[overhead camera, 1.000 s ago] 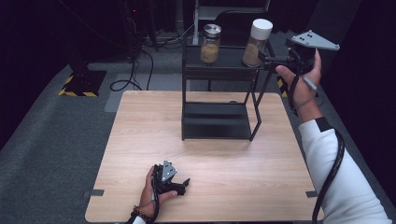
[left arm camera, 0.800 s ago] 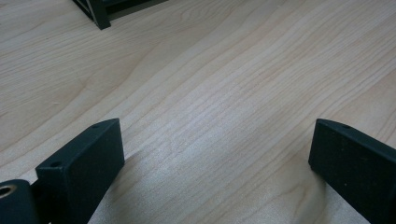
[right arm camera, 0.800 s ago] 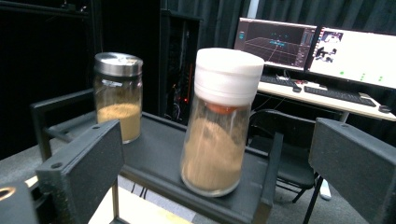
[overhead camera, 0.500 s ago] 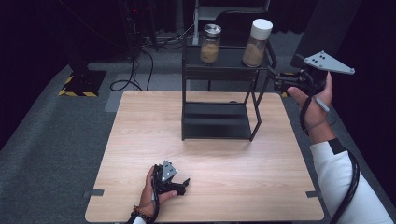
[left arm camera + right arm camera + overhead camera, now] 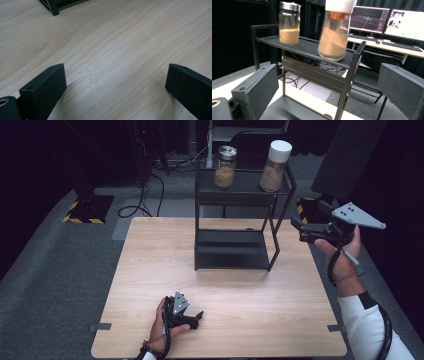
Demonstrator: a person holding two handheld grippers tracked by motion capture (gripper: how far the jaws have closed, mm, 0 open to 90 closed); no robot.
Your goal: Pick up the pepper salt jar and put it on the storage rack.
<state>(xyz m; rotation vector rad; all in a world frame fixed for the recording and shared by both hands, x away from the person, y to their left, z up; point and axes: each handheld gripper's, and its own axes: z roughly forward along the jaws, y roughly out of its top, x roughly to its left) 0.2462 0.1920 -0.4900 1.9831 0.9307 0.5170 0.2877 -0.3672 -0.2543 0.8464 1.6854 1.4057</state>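
- Now logged: right gripper [image 5: 301,227] off the right-hand side of the rack [image 5: 244,184], below top-shelf level, aimed back at the rack.
- Compared with a second ago: pulled away from the white-lidded jar [image 5: 273,166], first outward from the rack, then lower. No contact now; well apart.
- Checked jaws in the right gripper view: wide apart, nothing between them, rack corner post and top shelf framed in the gap.
- Located white-lidded jar: upright on the rack's top shelf, at its right end, close to the corner post. Tan powder inside, filling most of it.
- Located metal-lidded jar [image 5: 225,167]: same shelf, toward the left end, upright, apart from the first jar. About half full of a similar powder.
- Found the rack's lower shelf bare.
- Found left gripper [image 5: 195,316] resting on the table [image 5: 260,330], well in front of the rack toward the near edge. Jaws apart in the left gripper view, bare wood grain between them. Unchanged over the last second.
- Judged from the retreat: placement of the white-lidded jar finished and released cleanly; jar standing steady, no tilt visible.
- Judged status: both jars shelved, nothing else on the table to fetch, so likely at or near the end of the work.
- Flagged one risk: jar sits near the shelf's right edge; any return pass should clear the corner post.
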